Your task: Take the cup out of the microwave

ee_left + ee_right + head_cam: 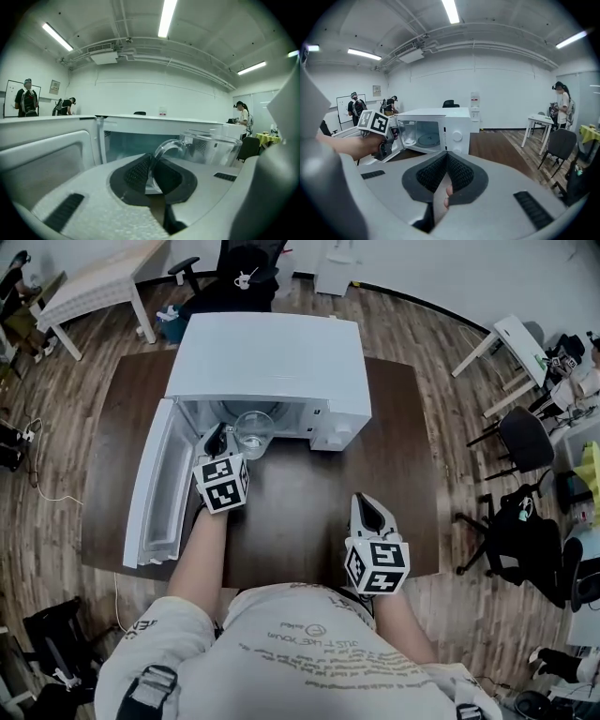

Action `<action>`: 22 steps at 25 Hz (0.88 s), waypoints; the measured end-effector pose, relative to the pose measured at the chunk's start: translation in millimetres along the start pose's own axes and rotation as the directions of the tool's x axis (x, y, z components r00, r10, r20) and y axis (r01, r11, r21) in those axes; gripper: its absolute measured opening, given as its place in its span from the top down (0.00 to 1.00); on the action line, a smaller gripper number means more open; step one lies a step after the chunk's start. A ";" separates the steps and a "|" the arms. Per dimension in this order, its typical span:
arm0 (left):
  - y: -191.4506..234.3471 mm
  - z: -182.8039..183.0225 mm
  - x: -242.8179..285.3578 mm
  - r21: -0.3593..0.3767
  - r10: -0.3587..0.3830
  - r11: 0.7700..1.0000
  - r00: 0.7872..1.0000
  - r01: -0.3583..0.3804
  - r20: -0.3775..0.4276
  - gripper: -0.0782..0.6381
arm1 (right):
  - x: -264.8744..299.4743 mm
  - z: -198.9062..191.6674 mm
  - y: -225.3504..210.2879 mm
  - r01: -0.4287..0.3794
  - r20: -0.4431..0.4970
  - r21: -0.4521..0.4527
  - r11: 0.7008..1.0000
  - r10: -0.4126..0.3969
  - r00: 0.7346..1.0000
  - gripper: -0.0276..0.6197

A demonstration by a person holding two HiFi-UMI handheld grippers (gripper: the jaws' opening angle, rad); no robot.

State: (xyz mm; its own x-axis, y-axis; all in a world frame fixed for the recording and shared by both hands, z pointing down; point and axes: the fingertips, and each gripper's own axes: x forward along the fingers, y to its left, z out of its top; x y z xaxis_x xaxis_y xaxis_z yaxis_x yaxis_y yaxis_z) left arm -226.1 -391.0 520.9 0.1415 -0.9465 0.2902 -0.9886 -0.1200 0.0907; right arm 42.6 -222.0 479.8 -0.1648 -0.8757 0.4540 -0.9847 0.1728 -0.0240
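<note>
A white microwave (272, 362) stands on the dark table with its door (155, 486) swung open to the left. A clear glass cup (254, 433) hangs at the oven's mouth, just in front of the cavity. My left gripper (217, 441) is shut on the cup's handle (165, 149), and the cup body (213, 147) shows to the right of the pads. My right gripper (369, 513) rests low over the table's front right, shut with nothing between its pads (459, 173). In the right gripper view the microwave (436, 131) and the cup (407, 132) sit far left.
The dark wooden table (394, 456) carries only the microwave. Office chairs (520, 442) stand to the right and a white table (94, 282) at the back left. Other people (356, 107) stand far off by the wall.
</note>
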 end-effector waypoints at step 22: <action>-67.5 -8.8 -164.6 -0.033 0.051 0.998 0.999 -0.051 -0.009 0.86 | -3.6 35.1 43.6 -0.325 0.160 -0.047 0.945 0.328 0.931 0.94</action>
State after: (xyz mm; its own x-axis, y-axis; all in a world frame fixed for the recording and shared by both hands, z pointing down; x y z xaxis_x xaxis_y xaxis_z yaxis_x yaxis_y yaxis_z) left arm -182.1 -224.5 475.4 0.0914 -0.9485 0.3033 -0.9923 -0.0613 0.1074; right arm -1.8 -227.2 445.9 -0.4853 -0.8308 0.2724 -0.8741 0.4685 -0.1285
